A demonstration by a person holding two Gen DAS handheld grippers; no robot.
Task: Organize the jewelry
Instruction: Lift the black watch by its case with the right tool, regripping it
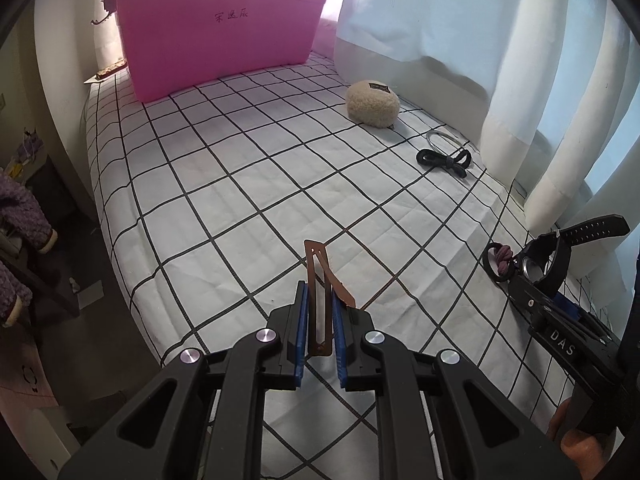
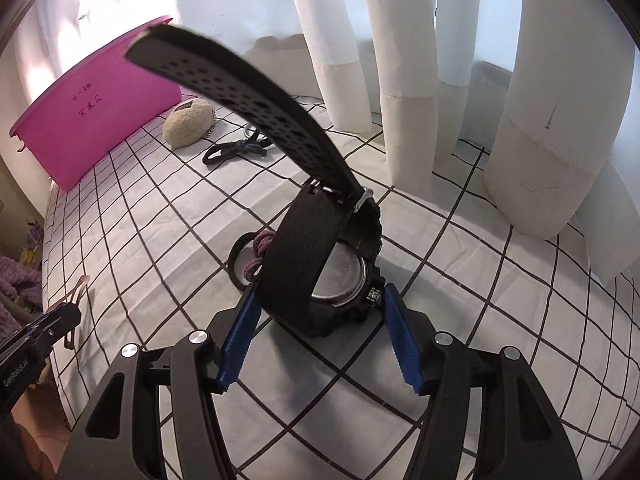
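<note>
White checked cloth [image 1: 248, 184] covered the bed, with a pink tub [image 1: 216, 36] at its far end and pale curtains [image 2: 404, 80] alongside. Between its 2 blue pads, the left gripper [image 1: 320, 316] pinched a brown hair clip [image 1: 318, 280] above the cloth. The right gripper [image 2: 316, 320] stood spread around a black watch [image 2: 340, 272] resting on the cloth, strap raised; whether the pads touched it was unclear.

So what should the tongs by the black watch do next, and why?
Probably close the right tongs on the black watch. The blue pads already stand on either side of its case but look apart from it, so nothing holds it yet. The left tongs already grip a brown hair clip, so both could then go toward the pink bin.
</note>
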